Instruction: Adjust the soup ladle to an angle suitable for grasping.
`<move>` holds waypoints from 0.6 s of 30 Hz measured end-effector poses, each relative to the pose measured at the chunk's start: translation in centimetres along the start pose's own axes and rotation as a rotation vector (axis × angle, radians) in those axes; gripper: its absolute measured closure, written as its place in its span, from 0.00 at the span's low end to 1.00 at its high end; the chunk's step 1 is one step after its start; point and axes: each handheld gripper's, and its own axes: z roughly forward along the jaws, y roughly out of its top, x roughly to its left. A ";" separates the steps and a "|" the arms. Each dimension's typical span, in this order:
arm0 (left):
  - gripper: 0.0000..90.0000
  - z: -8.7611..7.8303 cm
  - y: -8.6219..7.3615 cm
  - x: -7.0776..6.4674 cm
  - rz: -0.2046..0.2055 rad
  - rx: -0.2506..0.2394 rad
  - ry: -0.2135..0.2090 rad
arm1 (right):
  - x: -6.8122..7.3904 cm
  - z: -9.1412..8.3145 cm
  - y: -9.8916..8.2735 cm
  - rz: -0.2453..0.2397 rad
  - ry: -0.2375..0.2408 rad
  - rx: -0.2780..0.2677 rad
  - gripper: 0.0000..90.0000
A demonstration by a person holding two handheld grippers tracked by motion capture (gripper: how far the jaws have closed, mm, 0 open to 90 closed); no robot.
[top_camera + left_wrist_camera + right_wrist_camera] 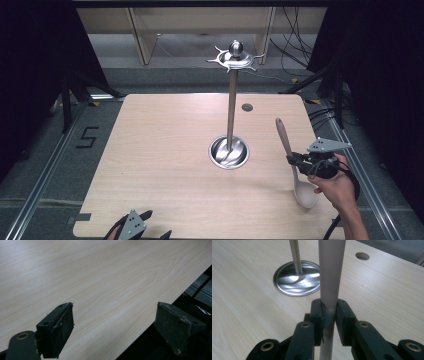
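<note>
At the left, the left gripper (134,226) is idling at the near edge of the surface (165,150), its fingers (56,333) standing well apart with nothing between them. The light wood grain is running pale and smooth beneath it.

Moving to the middle, the utensil stand (231,100) is waiting: a slim polished metal pole rising from a round, shiny dish base, topped by a ball and a ring of curved hooks.

Over at the right, the right gripper (300,161) is clamping the spoon (295,165) by its handle, fingers (318,312) pressed on the smooth, round, matte beige shaft. The spoon's bowl is hanging nearest the person, handle pointing away toward the stand. The step looks like hanging the spoon on a hook, so the person should be keeping the grip firm against slipping and lifting the handle end clear above the hooks first.
</note>
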 end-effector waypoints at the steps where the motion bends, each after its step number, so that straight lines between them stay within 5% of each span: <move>1: 0.17 0.2 0.0 -0.1 -0.009 -0.012 -0.006 | 0.0 -0.1 0.0 0.012 0.005 0.001 0.86; 16: 0.17 0.2 -0.1 0.0 -0.014 -0.012 0.000 | -0.6 -0.7 0.7 0.040 0.028 -0.128 0.86; 18: 0.17 0.1 -0.1 0.1 -0.014 -0.005 -0.001 | -0.7 -0.6 1.1 0.024 0.024 -0.180 0.86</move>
